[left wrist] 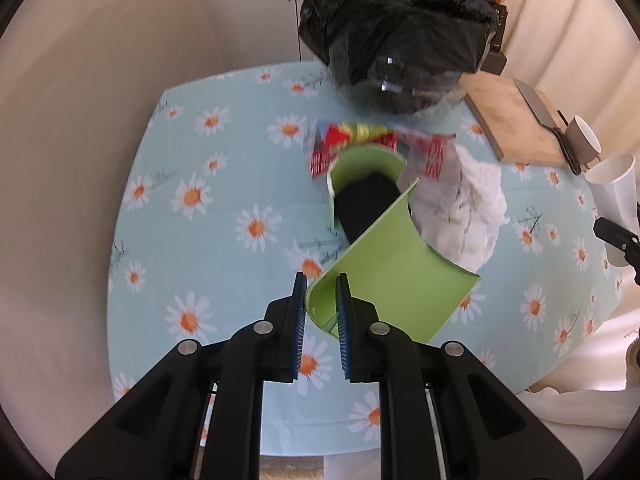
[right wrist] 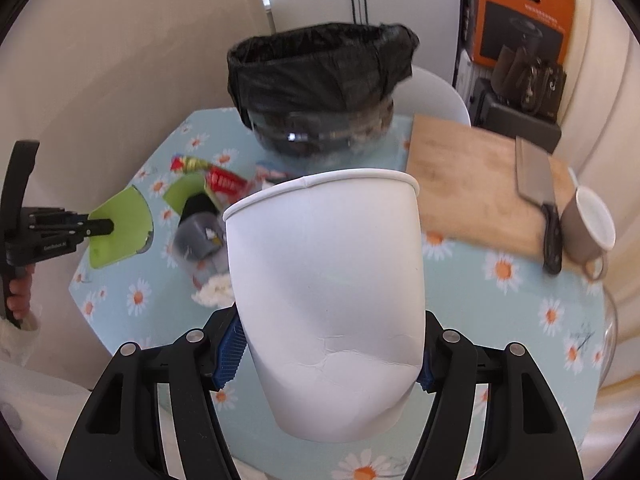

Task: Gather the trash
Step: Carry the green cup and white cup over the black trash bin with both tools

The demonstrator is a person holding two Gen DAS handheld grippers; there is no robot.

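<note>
My left gripper (left wrist: 321, 280) is shut on the edge of a curved green plastic piece (left wrist: 392, 280), held above the daisy-print table (left wrist: 200, 240). A second green piece (left wrist: 368, 162) lies on the table with a black item (left wrist: 364, 204) in it, beside a red wrapper (left wrist: 344, 140) and a crumpled white tissue (left wrist: 480, 208). My right gripper (right wrist: 328, 344) is shut on a creased white paper cup (right wrist: 328, 280), rim pointing away. A bin lined with a black bag (right wrist: 320, 68) stands at the table's far side, beyond both grippers. The left gripper (right wrist: 108, 225) with its green piece (right wrist: 120, 236) shows at the left.
A wooden cutting board (right wrist: 472, 176) with a cleaver (right wrist: 532, 172) lies at the right, a brown mug (right wrist: 588, 228) beside it. An orange box (right wrist: 524, 20) and a white chair stand behind the table. A beige wall runs along the left.
</note>
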